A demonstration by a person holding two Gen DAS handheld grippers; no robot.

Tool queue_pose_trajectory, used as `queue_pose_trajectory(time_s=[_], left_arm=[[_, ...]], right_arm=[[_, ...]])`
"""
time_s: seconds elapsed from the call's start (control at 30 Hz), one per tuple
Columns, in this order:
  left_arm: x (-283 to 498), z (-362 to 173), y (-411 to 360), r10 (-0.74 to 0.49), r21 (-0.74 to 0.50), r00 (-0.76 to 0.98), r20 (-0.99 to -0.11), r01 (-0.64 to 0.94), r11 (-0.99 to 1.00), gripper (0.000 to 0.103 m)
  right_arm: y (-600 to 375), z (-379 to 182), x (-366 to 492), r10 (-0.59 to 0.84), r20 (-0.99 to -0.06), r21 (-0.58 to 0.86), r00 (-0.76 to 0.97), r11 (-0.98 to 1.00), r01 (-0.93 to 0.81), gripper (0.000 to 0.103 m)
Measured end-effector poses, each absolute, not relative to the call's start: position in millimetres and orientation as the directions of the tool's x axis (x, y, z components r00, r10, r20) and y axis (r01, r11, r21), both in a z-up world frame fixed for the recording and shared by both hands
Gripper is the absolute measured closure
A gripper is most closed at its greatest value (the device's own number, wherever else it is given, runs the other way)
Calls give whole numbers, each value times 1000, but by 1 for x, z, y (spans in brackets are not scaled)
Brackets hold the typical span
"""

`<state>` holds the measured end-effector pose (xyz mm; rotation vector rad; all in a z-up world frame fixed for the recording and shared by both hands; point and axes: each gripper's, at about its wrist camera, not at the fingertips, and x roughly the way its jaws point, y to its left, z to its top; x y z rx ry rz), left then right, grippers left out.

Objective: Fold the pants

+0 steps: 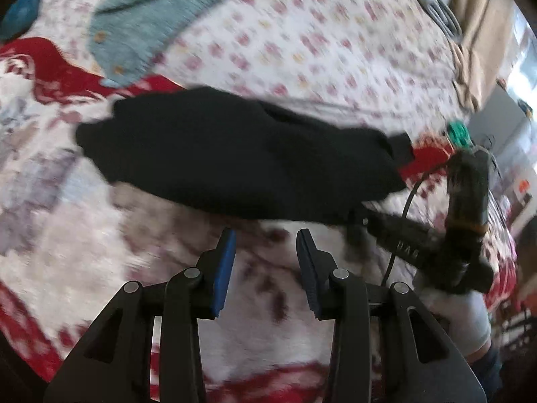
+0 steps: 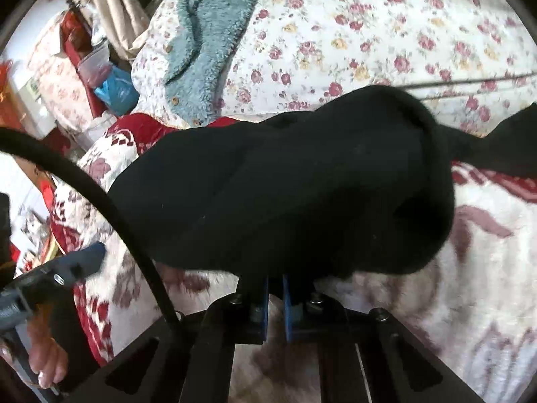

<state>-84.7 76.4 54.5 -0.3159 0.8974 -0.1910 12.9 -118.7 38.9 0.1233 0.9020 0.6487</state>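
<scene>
The black pants [image 1: 235,158] lie bunched on a red and white fleece blanket [image 1: 84,235]. My left gripper [image 1: 266,235] is open and empty, just short of the pants' near edge. My right gripper [image 1: 365,218] reaches in from the right and grips the pants' lower right edge. In the right wrist view the pants [image 2: 285,184] fill the middle and drape over my right gripper [image 2: 275,278], whose blue pads are shut on the cloth. Its fingertips are hidden under the fabric.
A teal fleece jacket [image 1: 144,23] lies beyond the pants on a floral sheet [image 1: 302,33]. It shows in the right wrist view [image 2: 208,33] too. A black cable [image 2: 100,188] arcs across the left. The person's hand [image 2: 43,356] holds the left gripper's handle.
</scene>
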Motion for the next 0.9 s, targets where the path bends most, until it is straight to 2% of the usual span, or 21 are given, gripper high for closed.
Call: queue_pose_trajectory(time_s=[0.23, 0.27, 0.37, 0.57, 0.6, 0.63, 0.67, 0.7, 0.73, 0.8, 0.9], left_arm=[[-64, 38, 29, -309, -323, 563, -766, 78, 943, 67], [-61, 37, 23, -315, -325, 558, -768, 85, 942, 64], [-54, 32, 11, -367, -360, 524, -769, 119, 925, 64], [-48, 34, -1, -363, -339, 538, -761, 148, 929, 64], [-45, 31, -2, -361, -332, 528, -769, 152, 931, 63], [-42, 29, -4, -362, -330, 519, -774, 156, 931, 63], [-40, 27, -5, -362, -329, 509, -781, 158, 931, 63], [-38, 26, -5, -362, -330, 503, -785, 155, 931, 63], [-38, 26, -5, -363, -334, 503, -784, 151, 930, 63], [-42, 29, -2, -372, -347, 513, -774, 148, 926, 63], [-44, 30, -2, -387, -356, 514, -766, 162, 920, 63]], right_arm=[[-168, 50, -1, 552, -680, 362, 482, 825, -435, 98], [-175, 51, -2, 554, -678, 368, 482, 825, -430, 98], [-192, 47, -4, 540, -681, 374, 494, 837, -399, 98], [-214, 36, -3, 576, -643, 464, 505, 817, -341, 97], [-219, 36, -2, 595, -626, 495, 505, 803, -332, 95], [-222, 36, 0, 615, -609, 529, 500, 785, -322, 85], [-223, 34, 3, 632, -601, 556, 489, 770, -313, 66], [-223, 33, 5, 631, -606, 560, 484, 771, -305, 57], [-221, 31, 8, 619, -619, 552, 483, 781, -292, 53], [-220, 27, 15, 609, -631, 552, 480, 788, -274, 53], [-223, 20, 27, 665, -587, 635, 461, 732, -247, 53]])
